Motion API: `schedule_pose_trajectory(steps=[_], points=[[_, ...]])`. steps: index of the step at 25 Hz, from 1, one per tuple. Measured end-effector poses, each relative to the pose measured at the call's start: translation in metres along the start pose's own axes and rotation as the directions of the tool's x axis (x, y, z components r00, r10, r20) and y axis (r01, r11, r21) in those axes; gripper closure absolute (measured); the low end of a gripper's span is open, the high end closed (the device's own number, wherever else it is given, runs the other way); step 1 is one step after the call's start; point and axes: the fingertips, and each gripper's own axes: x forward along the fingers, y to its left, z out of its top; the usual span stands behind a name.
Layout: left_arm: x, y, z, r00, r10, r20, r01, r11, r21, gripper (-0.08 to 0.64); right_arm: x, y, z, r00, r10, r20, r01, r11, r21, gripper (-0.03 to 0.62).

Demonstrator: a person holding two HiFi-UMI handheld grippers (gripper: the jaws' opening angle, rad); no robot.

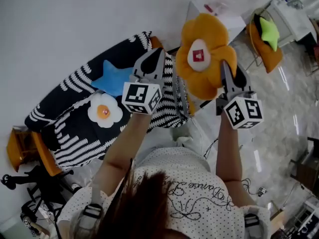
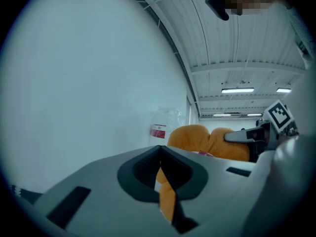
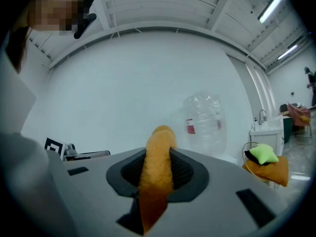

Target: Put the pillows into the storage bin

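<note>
An orange flower pillow (image 1: 202, 54) with a white centre hangs in the air, and my right gripper (image 1: 225, 71) is shut on one of its petals (image 3: 158, 152). Below lies the black-and-white striped storage bin (image 1: 75, 83), with a blue star pillow (image 1: 113, 77) and a white egg-flower pillow (image 1: 104, 111) inside. My left gripper (image 1: 155, 56) is at the bin's right rim, jaws shut. A thin orange strip (image 2: 167, 196) shows between them, like the bin's orange trim (image 1: 156, 42). The orange pillow (image 2: 207, 142) sits just beyond the left gripper's tips.
A chair with an orange cushion and a green star pillow (image 1: 269, 31) stands at the upper right. A large water bottle (image 3: 205, 120) rests by the white wall. A white box (image 1: 219, 9) is behind the bin, an orange stool (image 1: 25, 151) at the left, and cables (image 1: 249, 185) on the floor.
</note>
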Motion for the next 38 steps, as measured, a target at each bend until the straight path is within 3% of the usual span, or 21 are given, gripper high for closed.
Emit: schedule_pose_trajectory(steps=[14, 23, 25, 31, 38], points=[[0.005, -0.204, -0.04, 0.992, -0.113, -0.047, 0.113, 0.994, -0.01, 0.555, -0.195, -0.123, -0.013, 0.987, -0.158, -0.01, 0.158, 0.986, 0.058, 0.499], [0.04, -0.288, -0.068, 0.963, -0.25, -0.104, 0.249, 0.968, -0.021, 0.555, -0.258, -0.181, -0.031, 0.952, -0.305, -0.019, 0.305, 0.945, 0.122, 0.499], [0.052, -0.304, -0.076, 0.945, -0.307, -0.112, 0.306, 0.952, -0.027, 0.555, -0.269, -0.191, -0.035, 0.936, -0.352, -0.024, 0.352, 0.927, 0.128, 0.499], [0.102, -0.356, -0.094, 0.862, -0.491, -0.13, 0.486, 0.871, -0.065, 0.555, -0.296, -0.228, -0.037, 0.856, -0.516, -0.032, 0.515, 0.847, 0.128, 0.499], [0.144, -0.411, -0.101, 0.77, -0.625, -0.13, 0.62, 0.78, -0.083, 0.555, -0.322, -0.258, -0.027, 0.767, -0.642, -0.001, 0.636, 0.759, 0.142, 0.497]])
